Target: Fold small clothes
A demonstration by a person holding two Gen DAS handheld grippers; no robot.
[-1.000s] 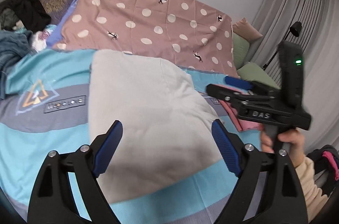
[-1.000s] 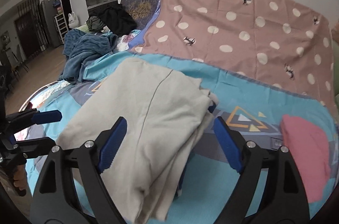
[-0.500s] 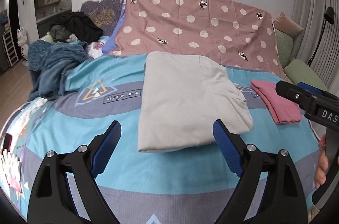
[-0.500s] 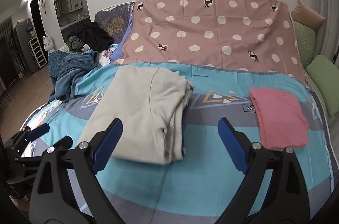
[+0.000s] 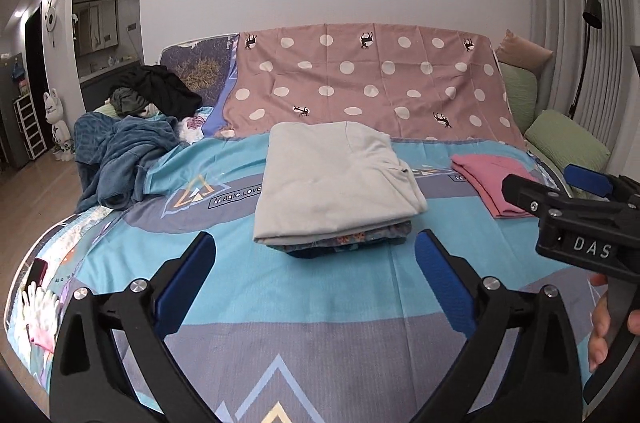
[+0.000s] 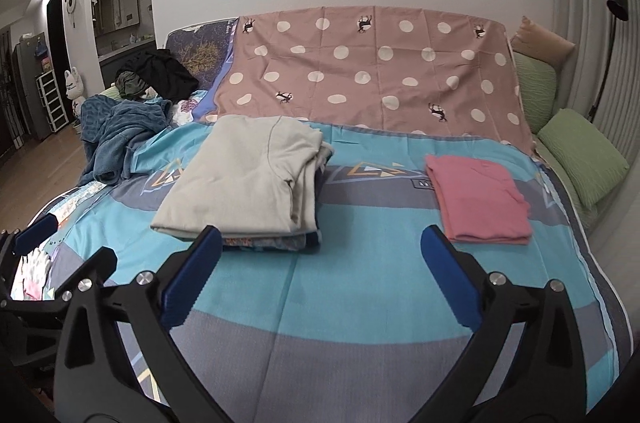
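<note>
A folded beige garment lies on the teal bed cover, stacked on a dark patterned garment whose edge shows beneath. To its right a folded pink garment lies flat. My left gripper hovers short of the stack, its jaws opening with nothing between them. My right gripper hangs over bare cover between the two piles, jaws opening too and empty. It also shows in the left wrist view, as the right gripper held by a hand.
A crumpled blue blanket and dark clothes are heaped at the far left. A dotted brown sheet drapes the back. Green pillows line the right edge. A red phone and pale gloves lie at the left edge.
Both grippers have drawn back and risen from the beige stack, which now lies farther off. Their jaws have widened. The pink garment has come fully into view.
</note>
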